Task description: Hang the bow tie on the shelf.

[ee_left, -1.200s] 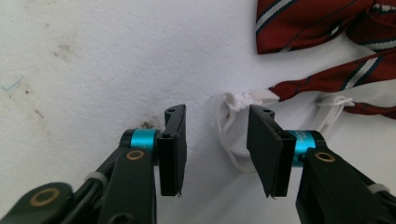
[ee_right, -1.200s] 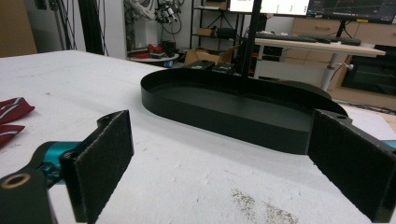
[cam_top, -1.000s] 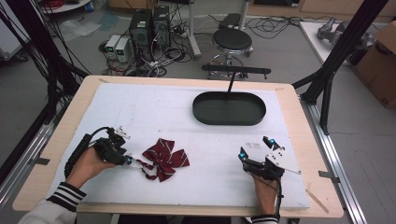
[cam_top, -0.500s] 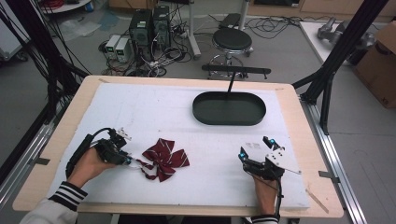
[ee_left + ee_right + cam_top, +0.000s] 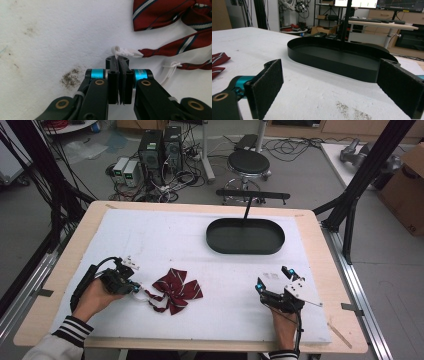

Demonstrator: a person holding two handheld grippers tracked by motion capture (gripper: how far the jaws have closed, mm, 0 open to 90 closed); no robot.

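From the high view, a dark red bow tie (image 5: 176, 290) with thin white stripes lies on the white pad of the surface (image 5: 165, 245), toward its near left part. Its loops fan out like petals, and narrow striped tails trail toward the person's left. The left tongs (image 5: 136, 288) sit just beside the bow's left edge, held in the left hand (image 5: 92, 297), which comes out of a black-and-white striped cuff. The right tongs (image 5: 274, 277) rest well apart from the bow, at the near right of the pad, their jaws spread wide and holding nothing. A black oval tray (image 5: 245, 236) stands at the far side of the pad, well apart from both tongs.

In the left gripper view, the left tongs (image 5: 119, 62) are pressed together on a thin white elastic strap (image 5: 124, 52) (its end curls up in a small coil just past the jaw tips). The strap runs to a red striped tail of the bow tie (image 5: 175, 22), whose body fills the upper right corner. Another white loop lies on the pad beside the right jaw. Dark specks stain the pad to the left.

In the right gripper view, the right tongs (image 5: 332, 92) stand wide apart with bare pad between them. The tray (image 5: 332, 60) lies ahead, and a corner of the bow tie (image 5: 218, 61) shows at the left edge.
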